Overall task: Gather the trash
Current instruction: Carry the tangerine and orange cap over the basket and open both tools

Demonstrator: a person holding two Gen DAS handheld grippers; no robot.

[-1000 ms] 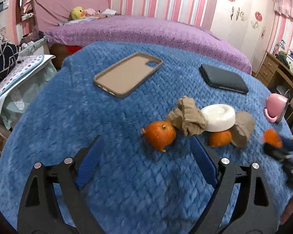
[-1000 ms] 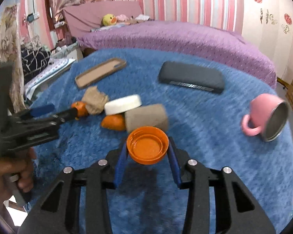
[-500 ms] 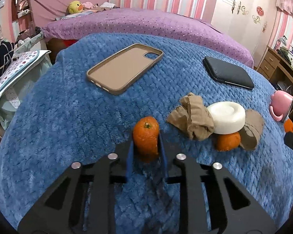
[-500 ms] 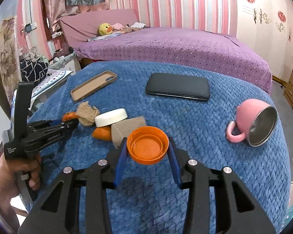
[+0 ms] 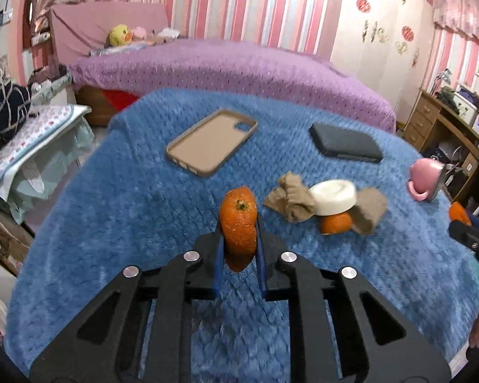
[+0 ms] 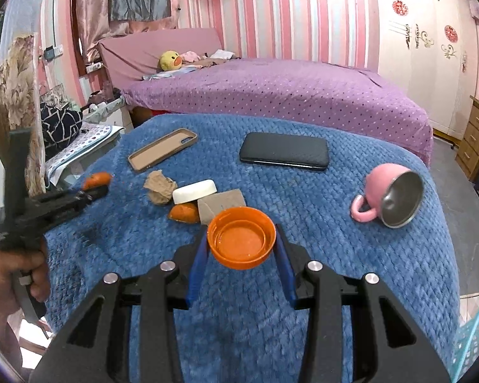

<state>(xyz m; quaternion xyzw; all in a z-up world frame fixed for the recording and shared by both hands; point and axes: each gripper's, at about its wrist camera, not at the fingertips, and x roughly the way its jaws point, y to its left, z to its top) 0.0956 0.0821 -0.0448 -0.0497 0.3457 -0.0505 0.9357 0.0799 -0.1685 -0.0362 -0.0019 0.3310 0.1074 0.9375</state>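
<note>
my left gripper is pinching the orange peel above the blue blanket, its jaws having just closed on it. my right gripper is gripping the orange cap by its rim, jaws partly apart, held over the blanket.

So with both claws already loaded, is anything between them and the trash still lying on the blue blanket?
Nothing visible on the blanket blocks the remaining pile: crumpled brown paper, white lid, orange peel. The obstacle is the load itself: the left claw grips a peel piece, the right claw an orange cap.
</note>
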